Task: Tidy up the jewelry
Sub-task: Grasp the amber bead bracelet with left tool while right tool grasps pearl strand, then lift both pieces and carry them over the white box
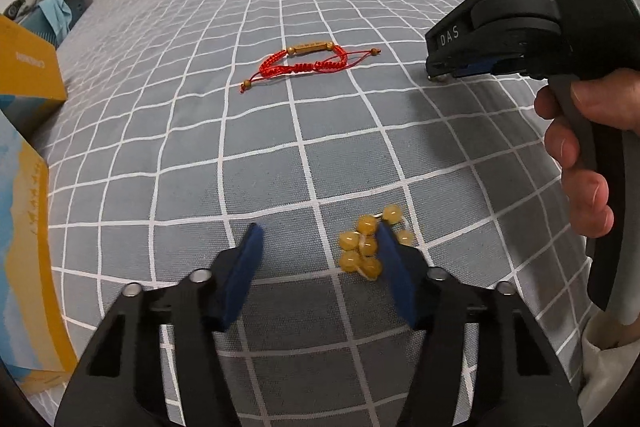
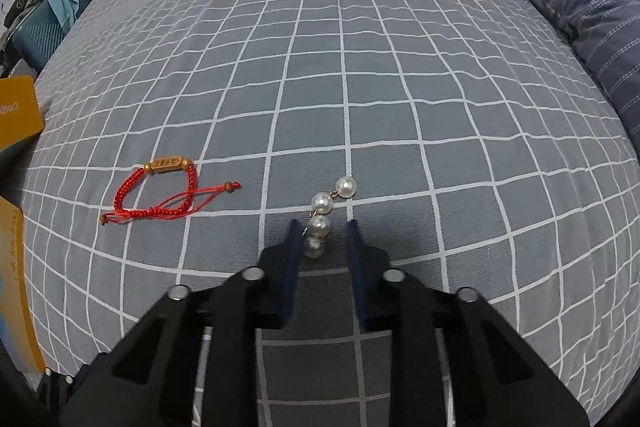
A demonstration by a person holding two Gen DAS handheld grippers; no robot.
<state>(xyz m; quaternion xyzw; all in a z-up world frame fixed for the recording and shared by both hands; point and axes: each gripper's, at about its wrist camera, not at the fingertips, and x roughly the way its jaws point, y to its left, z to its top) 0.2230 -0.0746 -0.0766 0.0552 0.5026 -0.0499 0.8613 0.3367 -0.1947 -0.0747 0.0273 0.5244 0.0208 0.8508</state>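
Low in the right wrist view, a short strand of white pearl beads (image 2: 323, 217) runs from bottom centre toward upper right, its lower end between the right gripper (image 2: 321, 229)'s slightly parted pads, not yet pinched. The left gripper (image 1: 318, 239), half spread, straddles a clump of amber beads (image 1: 366, 247). The red braided cord bracelet (image 1: 308, 63) lies untouched at upper centre, long axis across the frame. Nothing looks sorted yet.
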